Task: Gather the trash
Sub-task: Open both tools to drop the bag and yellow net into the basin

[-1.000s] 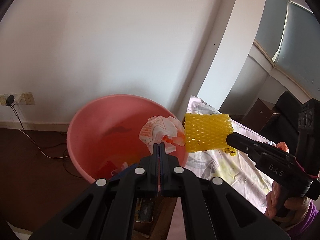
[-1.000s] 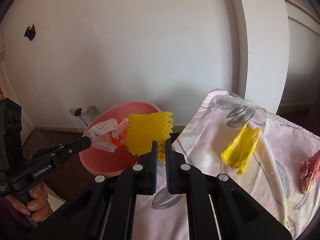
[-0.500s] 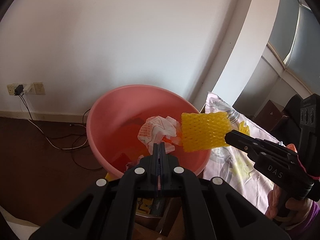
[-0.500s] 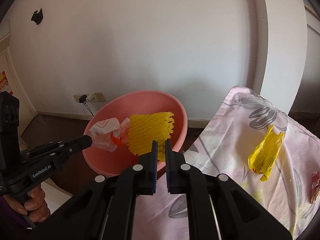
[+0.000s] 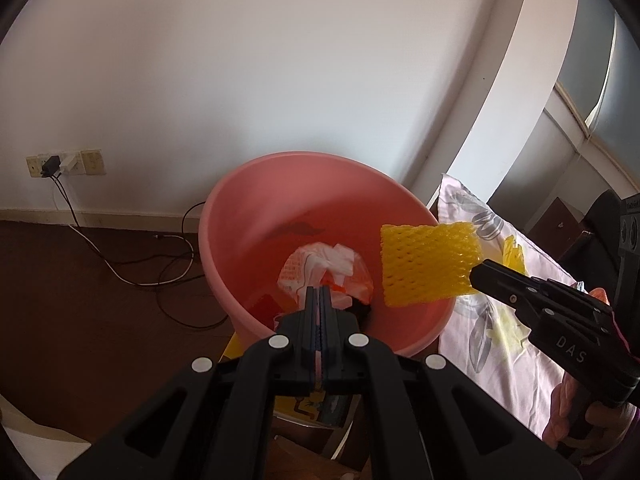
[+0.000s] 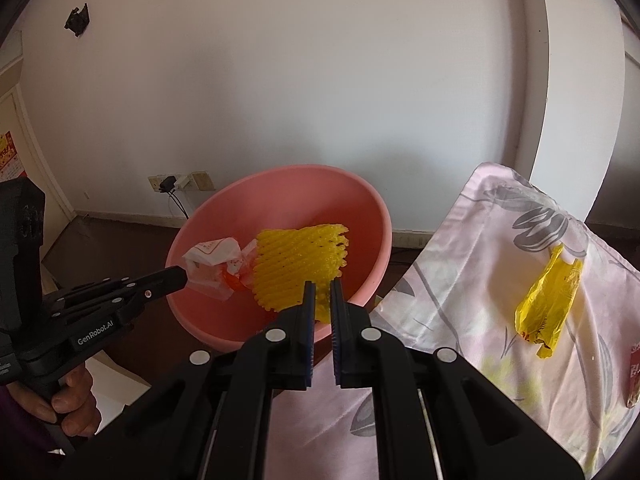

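While our left gripper [image 5: 319, 300] is pinching a crumpled wrapper [image 5: 320, 268] over the pink basin [image 5: 248, 216], our right gripper's [image 6: 322, 294] jaws are clamping yellow foam netting [image 6: 300, 268]. Only the right view is showing a yellow bag [image 6: 550, 300] lying on the desk [image 6: 460, 280].

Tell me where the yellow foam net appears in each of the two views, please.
Left wrist view: the yellow foam net is right of centre, held by the right hand-held gripper.
Right wrist view: it is at centre, just above that gripper's fingertips.
Shared landmark: the pink basin behind it.

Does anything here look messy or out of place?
Yes: a crumpled yellow bag and a red packet lie loose on the flowered cloth, while other trash is already in the pink basin.
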The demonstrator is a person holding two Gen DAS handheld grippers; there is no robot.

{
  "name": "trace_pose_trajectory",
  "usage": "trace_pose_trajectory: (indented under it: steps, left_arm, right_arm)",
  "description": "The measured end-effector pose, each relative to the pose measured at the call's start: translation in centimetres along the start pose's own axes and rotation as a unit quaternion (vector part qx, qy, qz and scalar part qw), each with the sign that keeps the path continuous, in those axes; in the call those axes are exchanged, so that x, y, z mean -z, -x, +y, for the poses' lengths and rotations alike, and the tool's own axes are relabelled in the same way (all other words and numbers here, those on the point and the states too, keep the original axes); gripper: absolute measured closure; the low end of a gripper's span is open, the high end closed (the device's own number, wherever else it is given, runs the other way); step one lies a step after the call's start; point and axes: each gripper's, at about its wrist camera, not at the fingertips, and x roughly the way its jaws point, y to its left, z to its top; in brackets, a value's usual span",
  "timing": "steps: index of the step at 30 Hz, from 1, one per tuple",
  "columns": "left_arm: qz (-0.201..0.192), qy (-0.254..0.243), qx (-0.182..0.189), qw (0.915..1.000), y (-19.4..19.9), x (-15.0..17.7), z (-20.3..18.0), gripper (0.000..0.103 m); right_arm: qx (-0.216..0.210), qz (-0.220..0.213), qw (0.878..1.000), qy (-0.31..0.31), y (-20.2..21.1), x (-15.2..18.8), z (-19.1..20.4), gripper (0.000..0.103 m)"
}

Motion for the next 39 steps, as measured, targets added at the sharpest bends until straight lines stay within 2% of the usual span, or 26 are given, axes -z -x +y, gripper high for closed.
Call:
trace_pose_trajectory:
  steps: [5,12,16,30,39]
  left_arm:
    - [-0.007,0.001,-0.003,1.0,0.1,-0.2,-0.1,0.102]
    - [-0.013,0.0,-0.002,0.9999,0.6,-0.2,0.0,0.095]
    - [-0.014,-0.002,0.0,0.9999,0.7,-0.2,-0.2,0.086]
    - [-0.013,-0.017,0.011,0.9997,0.7,-0.2,-1.6,0.076]
    - [-0.011,-0.034,0.02,0.9992,0.6,-0.2,-3.3,0.075]
  right_arm:
    - [-0.001,0.004,1.0,0.003,-0.4,-0.1,0.2,0.095]
    - [-0.008,0.008,1.0,-0.01,-0.6,-0.2,-0.4,0.094]
    - [-0.017,0.003,1.0,-0.009,-0.4,-0.2,-0.2,0.075]
    - [-0.016,-0.003,1.0,-0.017,0.5,0.5,-0.8,0.075]
    - [-0.007,-0.006,0.999,-0.038,2.0,1.5,-2.0,0.075]
